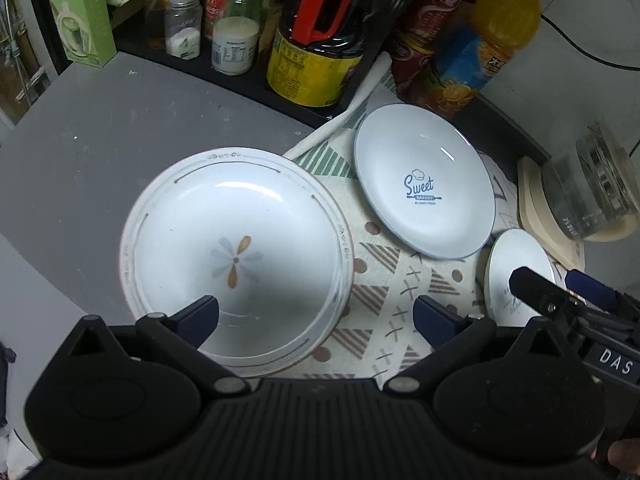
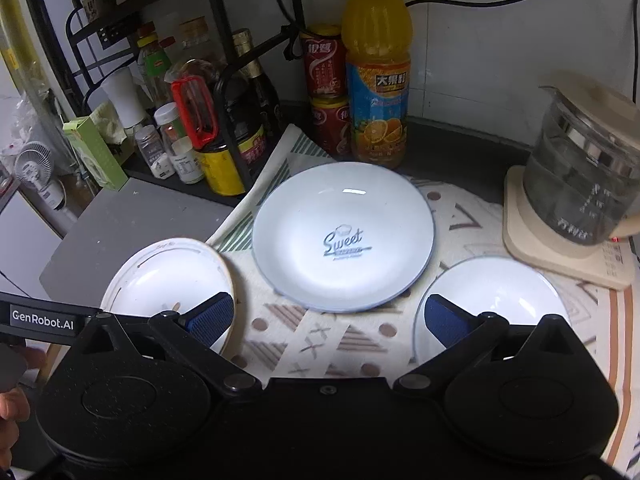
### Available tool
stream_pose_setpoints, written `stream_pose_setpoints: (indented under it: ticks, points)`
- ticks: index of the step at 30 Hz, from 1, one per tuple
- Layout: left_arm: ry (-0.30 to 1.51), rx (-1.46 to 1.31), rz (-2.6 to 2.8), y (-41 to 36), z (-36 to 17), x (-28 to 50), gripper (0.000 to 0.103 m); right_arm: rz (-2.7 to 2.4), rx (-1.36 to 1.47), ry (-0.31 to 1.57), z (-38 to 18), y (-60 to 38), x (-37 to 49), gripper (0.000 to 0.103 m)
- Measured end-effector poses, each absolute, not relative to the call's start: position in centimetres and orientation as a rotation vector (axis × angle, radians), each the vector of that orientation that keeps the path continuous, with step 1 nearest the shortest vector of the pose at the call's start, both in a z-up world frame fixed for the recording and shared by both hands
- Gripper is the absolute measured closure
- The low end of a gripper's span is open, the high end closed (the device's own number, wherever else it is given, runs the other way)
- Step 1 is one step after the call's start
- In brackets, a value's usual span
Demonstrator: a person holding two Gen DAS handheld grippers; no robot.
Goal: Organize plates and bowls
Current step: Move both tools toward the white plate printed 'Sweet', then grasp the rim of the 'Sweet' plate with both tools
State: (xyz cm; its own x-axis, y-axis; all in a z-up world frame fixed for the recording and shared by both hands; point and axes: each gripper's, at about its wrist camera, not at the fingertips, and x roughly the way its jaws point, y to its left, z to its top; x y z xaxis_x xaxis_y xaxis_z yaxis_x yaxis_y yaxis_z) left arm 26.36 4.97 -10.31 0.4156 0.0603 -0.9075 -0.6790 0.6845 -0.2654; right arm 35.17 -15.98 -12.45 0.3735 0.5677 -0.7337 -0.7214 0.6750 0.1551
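A: Start close in. How do the tongs stand?

B: Both pairs are spread wide and hold nothing. The left tongs hover low over the near edge of the flower bowl, one pad above its inner wall, the other out over the patterned cloth. The right tongs hang above the cloth, between that bowl and the small plain dish.

A: So which hand is nearer to what?

B: The left is nearest the flower bowl, which lies straight ahead and slightly left of it, half on the grey surface and half on the cloth. The right is nearest the plain dish, just ahead to its right. The Sweet plate sits farther off, dead centre before the right tongs. All are round, so no long axis matters; I judge the rim is the place to pinch.

A: Count them.

B: Three dishes: one flower bowl, one printed plate, one small plain dish, none stacked. Behind stand a juice bottle and a glass kettle.
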Motion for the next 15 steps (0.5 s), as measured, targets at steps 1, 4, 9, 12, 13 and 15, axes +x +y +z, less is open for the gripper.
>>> stream_pose_setpoints:
  ticks: [1, 4, 9, 12, 13, 15]
  points:
    - [1.038, -0.673, 0.501, 4.6, -10.1, 26.8, 0.001, 0.834, -0.206, 0.846, -12.5, -16.1, 35.6, 0.000]
    - [1.012, -0.673, 0.533, 3.9, -9.9, 27.8, 0.001, 0.849, -0.219, 0.849, -12.8, -16.1, 37.0, 0.001]
    - [0.968, -0.724, 0.577, 4.1, -10.2, 29.6, 0.003, 0.858, -0.206, 0.860, -13.0, -15.9, 39.1, 0.005]
    - [0.951, -0.770, 0.602, 4.7, -10.7, 30.6, 0.003, 0.846, -0.202, 0.871, -13.3, -15.7, 40.4, 0.011]
    - [0.940, -0.784, 0.608, 4.8, -10.9, 30.9, 0.004, 0.831, -0.194, 0.875, -13.4, -15.6, 40.8, 0.015]
    - [0.922, -0.799, 0.620, 5.2, -11.2, 31.7, 0.007, 0.804, -0.155, 0.909, -13.9, -15.7, 42.1, 0.020]
